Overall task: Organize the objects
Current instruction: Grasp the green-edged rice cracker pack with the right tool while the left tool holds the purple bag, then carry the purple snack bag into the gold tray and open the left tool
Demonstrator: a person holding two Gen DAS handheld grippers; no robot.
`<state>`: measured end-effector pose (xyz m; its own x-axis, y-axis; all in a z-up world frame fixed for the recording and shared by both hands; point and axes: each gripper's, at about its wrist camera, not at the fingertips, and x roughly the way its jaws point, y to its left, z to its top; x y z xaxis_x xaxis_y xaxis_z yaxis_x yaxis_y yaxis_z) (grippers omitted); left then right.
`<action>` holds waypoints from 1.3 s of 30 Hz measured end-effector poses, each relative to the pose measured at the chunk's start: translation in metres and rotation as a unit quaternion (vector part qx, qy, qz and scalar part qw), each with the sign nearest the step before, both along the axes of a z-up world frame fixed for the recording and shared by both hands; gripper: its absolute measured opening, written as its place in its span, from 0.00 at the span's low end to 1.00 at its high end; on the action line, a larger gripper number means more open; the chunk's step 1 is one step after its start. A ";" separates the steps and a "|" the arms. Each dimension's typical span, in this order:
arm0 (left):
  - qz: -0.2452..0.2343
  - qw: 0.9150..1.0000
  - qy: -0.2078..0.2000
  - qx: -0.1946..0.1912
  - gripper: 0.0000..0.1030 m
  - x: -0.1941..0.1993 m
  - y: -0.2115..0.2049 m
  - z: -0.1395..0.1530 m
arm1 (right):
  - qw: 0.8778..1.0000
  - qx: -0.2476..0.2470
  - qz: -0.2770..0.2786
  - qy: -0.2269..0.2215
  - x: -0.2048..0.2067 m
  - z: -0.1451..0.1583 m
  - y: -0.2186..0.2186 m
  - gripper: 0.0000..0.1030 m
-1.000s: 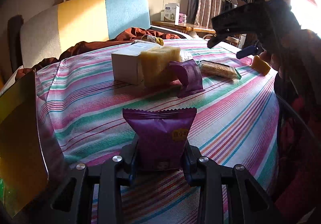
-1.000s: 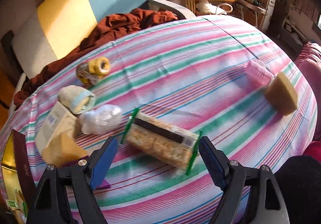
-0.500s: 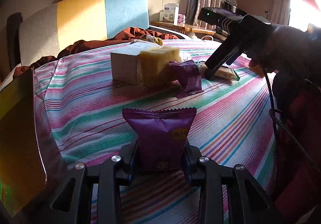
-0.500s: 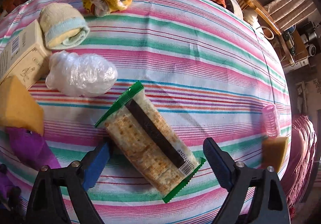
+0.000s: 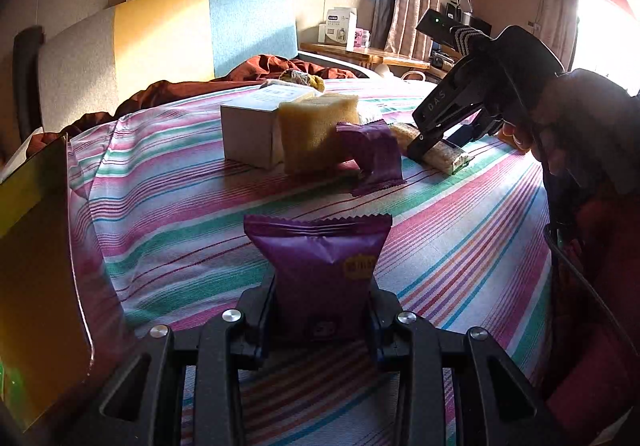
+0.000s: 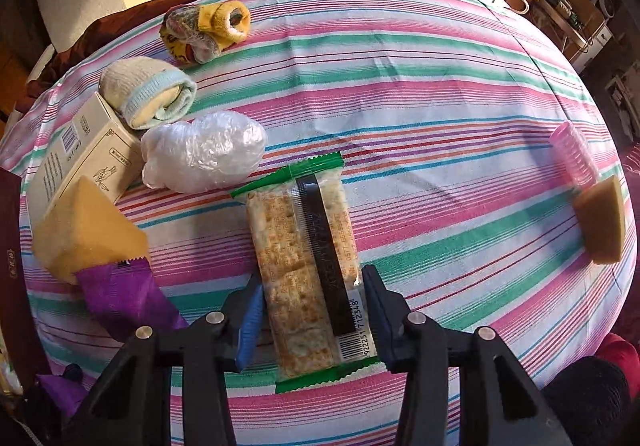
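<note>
Right gripper [image 6: 312, 312], wide a second ago, now closing its jaws around the cracker pack [image 6: 308, 266] beside the plastic bag [image 6: 204, 158]; left gripper [image 5: 322, 310] pinches a purple packet [image 5: 320, 262]; lift can follow.

left gripper [image 5: 322, 320] clamped tight; right gripper [image 6: 312, 316], pointing steeply down, is closing.

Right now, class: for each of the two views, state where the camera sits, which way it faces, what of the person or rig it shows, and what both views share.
Left wrist: on the left gripper, looking across the table at the window; shut on a purple packet; the person's hand shows.
Right wrist: on the right gripper, looking steeply down, closing around the cracker packet.
Shared: cracker packet, white box, striped tablecloth.
</note>
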<state>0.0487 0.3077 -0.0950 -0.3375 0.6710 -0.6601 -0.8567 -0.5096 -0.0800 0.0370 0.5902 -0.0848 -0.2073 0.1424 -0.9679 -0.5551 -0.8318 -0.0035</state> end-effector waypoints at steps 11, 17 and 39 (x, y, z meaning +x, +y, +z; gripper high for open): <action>0.003 1.000 0.010 -0.007 0.36 0.002 0.002 0.001 | 1.000 -0.023 -0.008 0.010 0.007 -0.001 0.008 0.48; 0.005 1.000 0.013 -0.013 0.36 0.003 0.002 0.002 | 1.000 -0.018 -0.005 0.007 0.008 0.001 0.008 0.48; 0.107 0.993 -0.031 0.047 0.34 -0.042 -0.073 0.103 | 1.000 -0.020 -0.005 0.012 0.013 0.007 0.010 0.49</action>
<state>0.0066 0.2352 0.0076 -0.4389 0.6479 -0.6226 -0.7218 -0.6669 -0.1852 0.0495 0.6002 -0.0777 -0.2283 0.1064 -0.9678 -0.5633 -0.8252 0.0422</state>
